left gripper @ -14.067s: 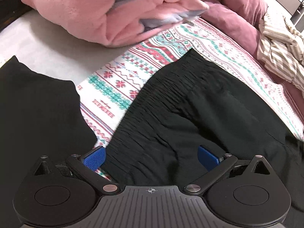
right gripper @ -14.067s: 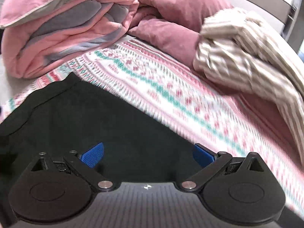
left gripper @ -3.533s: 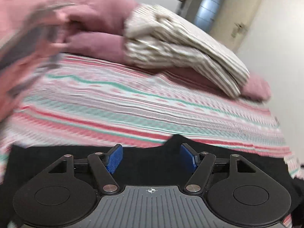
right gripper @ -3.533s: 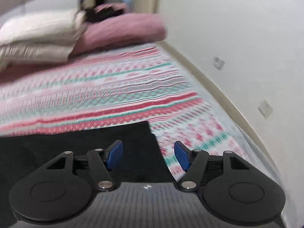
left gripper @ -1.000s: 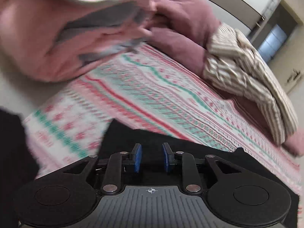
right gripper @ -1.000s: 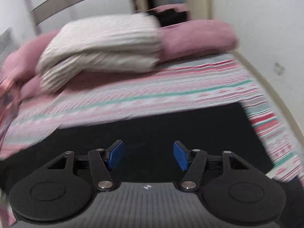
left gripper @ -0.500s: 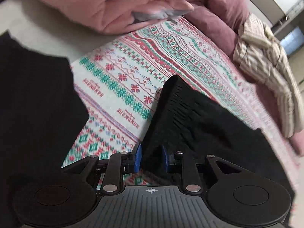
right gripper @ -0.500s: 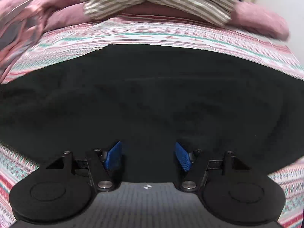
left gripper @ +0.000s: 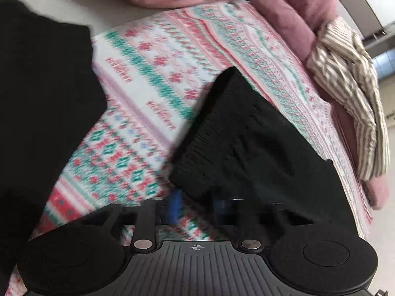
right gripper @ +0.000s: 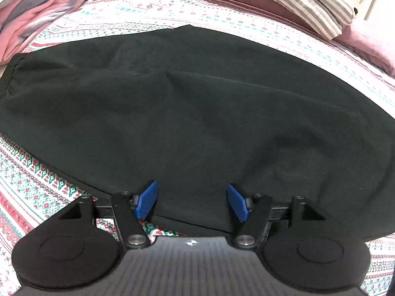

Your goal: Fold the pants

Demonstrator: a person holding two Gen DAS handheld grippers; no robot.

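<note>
Pants (right gripper: 197, 113): black throughout, faint dark-green cast under the right wrist view's light; ribbed waistband (left gripper: 209, 143) same black.
Bedsheet (left gripper: 153, 79): white ground, bands of red, pink and teal snowflake and diamond motifs, thin lilac stripes between bands.
Duvet (right gripper: 32, 7): light pink, grey on the inner folds.
Pillow (left gripper: 291, 17): dusty rose, plain.
Striped cloth (left gripper: 355, 93): cream with brown-grey stripes.
Second dark garment (left gripper: 42, 103), left edge of left wrist view: plain black.
Left gripper (left gripper: 197, 206) and right gripper (right gripper: 192, 203): black bodies, blue finger pads (right gripper: 147, 198).
</note>
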